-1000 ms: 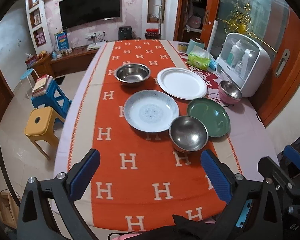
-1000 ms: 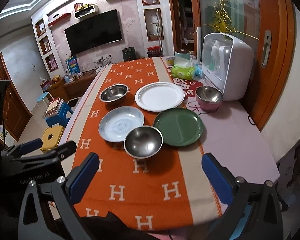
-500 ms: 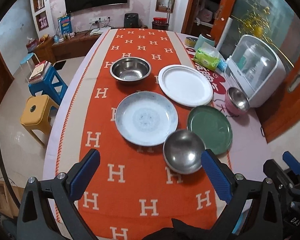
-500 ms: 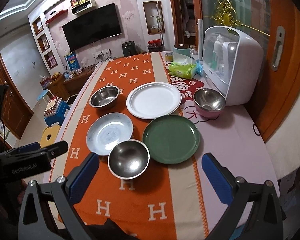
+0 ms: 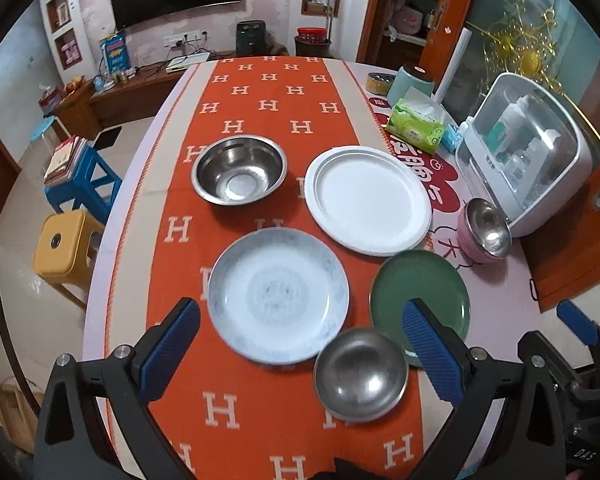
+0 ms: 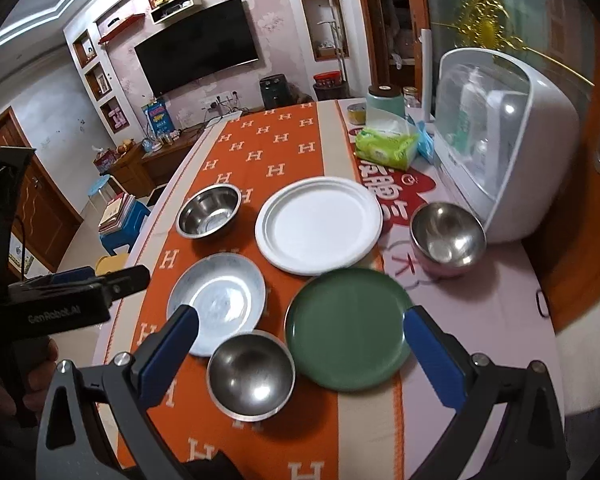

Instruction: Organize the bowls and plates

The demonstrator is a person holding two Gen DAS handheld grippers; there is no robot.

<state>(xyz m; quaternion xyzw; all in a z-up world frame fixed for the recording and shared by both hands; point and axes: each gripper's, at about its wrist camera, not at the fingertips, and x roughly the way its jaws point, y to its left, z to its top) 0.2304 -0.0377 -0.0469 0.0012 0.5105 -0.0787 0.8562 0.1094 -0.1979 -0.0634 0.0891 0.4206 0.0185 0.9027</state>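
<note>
**Ana:** Steel, that nearest bowl (image 5: 360, 374) sits just ahead of the left tool (image 5: 300, 348), a little toward its right finger, and just ahead of the right tool (image 6: 300, 344) toward its left finger. Nothing is stacked yet.

**Ben:** And the plates?

**Ana:** The pale blue plate (image 5: 278, 294) lies straight ahead of the left tool, between its fingers in that view. The green plate (image 6: 348, 328) lies dead ahead of the right tool, touching or nearly touching the near bowl. Farther out from both are the white plate (image 5: 368, 200) and the big steel bowl (image 5: 239, 174); the pink-sided bowl (image 6: 447, 238) is off to the far right, beside the white cabinet (image 6: 496, 148).

**Ben:** Are the tools gripping anything?

**Ana:** No. Both have their fingers spread wide and empty, hovering above the desk (image 6: 480, 320). I'd guess they are kept apart so that either can come down over a rim.

**Ben:** Why are the dishes spread out like that?

**Ana:** They lie singly on the orange cloth (image 5: 260, 112), each with its rim free, which should make picking easier. My reading is that sorting hasn't begun: plates want one pile, bowls another, and the near bowl looks like the handiest first pick.
</note>
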